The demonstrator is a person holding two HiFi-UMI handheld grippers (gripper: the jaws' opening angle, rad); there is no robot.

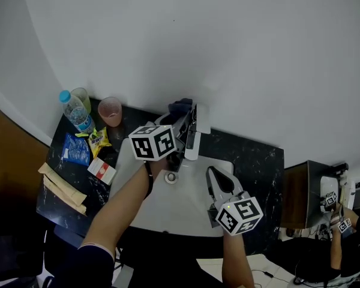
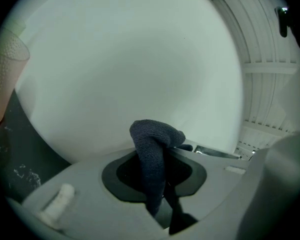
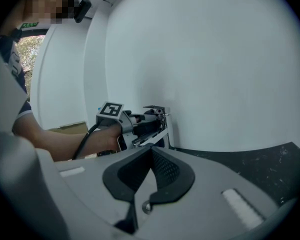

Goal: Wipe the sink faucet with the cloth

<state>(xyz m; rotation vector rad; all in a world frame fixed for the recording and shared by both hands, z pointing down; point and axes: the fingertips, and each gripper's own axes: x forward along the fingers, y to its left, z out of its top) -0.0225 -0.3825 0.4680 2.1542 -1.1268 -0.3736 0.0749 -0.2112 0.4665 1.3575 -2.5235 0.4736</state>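
Now, cloth (image 2: 152, 139) in left claw (image 2: 160, 194)

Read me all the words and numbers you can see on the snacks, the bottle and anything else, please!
No text here is clear enough to quote.
Blue packet: print too small to read.
Yellow packet: print too small to read.
Red and white box: too small to read.
Water bottle label: blurred.
Square markers: black and white patterns only, no letters.

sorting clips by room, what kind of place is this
Likely a pantry or kitchenette corner: white sink in a dark counter, a faucet at the wall, a water bottle and snack packets.
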